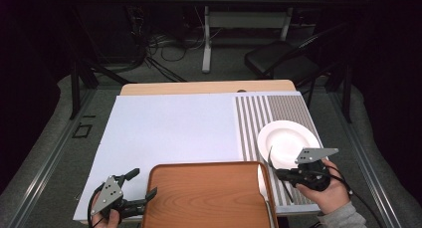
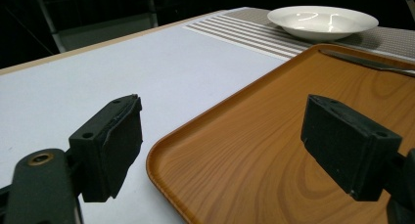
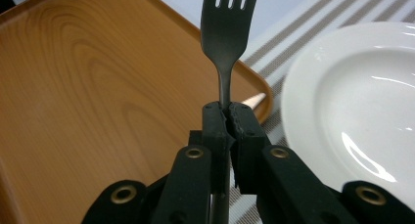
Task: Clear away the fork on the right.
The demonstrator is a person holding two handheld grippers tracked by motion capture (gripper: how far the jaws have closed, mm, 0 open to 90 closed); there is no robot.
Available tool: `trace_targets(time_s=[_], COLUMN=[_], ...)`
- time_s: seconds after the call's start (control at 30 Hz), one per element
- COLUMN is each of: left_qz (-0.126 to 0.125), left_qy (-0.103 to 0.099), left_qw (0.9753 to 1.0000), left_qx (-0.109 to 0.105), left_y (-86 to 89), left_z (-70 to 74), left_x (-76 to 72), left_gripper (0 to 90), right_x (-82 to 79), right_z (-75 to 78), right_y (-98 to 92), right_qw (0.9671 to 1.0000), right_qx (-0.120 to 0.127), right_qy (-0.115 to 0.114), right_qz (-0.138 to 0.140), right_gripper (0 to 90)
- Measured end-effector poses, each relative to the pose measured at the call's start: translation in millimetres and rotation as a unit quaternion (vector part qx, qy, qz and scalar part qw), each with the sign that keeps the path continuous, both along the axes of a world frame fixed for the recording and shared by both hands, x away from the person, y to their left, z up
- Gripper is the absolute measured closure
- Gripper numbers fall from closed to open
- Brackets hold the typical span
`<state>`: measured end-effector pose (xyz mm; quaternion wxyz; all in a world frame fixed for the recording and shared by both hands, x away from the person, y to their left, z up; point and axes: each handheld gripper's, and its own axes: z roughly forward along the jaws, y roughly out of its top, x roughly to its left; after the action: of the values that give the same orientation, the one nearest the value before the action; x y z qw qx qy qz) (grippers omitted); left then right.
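Observation:
My right gripper [image 3: 229, 114] is shut on the handle of a dark metal fork [image 3: 227, 33], whose tines point away above the far corner of a wooden tray [image 3: 88, 87]. In the high view this gripper [image 1: 277, 173] sits at the tray's right edge [image 1: 209, 193], just in front of a white plate [image 1: 288, 141], and the fork [image 1: 269, 157] rises from it. My left gripper [image 1: 143, 183] is open at the tray's near left corner. Its jaws [image 2: 220, 136] stand wide apart, one over the white mat, one over the tray [image 2: 274, 136], with nothing between them.
A knife [image 2: 367, 62] lies along the tray's right side [image 1: 262, 180]. The plate [image 2: 323, 21] rests on a striped placemat [image 1: 259, 113]. A white mat [image 1: 169, 128] covers the table's left and middle. A chair and desk legs stand beyond the far edge.

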<state>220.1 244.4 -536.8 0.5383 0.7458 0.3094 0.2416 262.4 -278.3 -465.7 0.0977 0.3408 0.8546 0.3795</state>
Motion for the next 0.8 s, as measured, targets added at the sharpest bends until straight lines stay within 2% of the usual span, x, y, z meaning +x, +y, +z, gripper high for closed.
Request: trace_targets(time_s=[0.27, 0.5, 0.8], left_qz=[0.001, 0.000, 0.001], left_qy=[0.000, -0.001, -0.002], left_qw=[1.0000, 1.0000, 1.0000], left_qx=[-0.002, -0.003, -0.002], left_y=[1.6, 1.8, 2.5], left_z=[0.1, 0.3, 0.5], left_x=[-0.2, -0.5, -0.8], left_gripper=[15.9, 15.9, 15.9], right_x=[-4.8, -6.8, -11.1], right_z=[-1.9, -2.4, -1.9], right_y=[34.6, 61.9, 74.6], right_qw=[0.9991, 0.9970, 0.9952], right_qx=[-0.001, 0.000, -0.004], right_qy=[-0.010, -0.019, -0.021], right_qz=[0.042, 0.075, 0.095], right_gripper=[85.9, 85.9, 85.9])
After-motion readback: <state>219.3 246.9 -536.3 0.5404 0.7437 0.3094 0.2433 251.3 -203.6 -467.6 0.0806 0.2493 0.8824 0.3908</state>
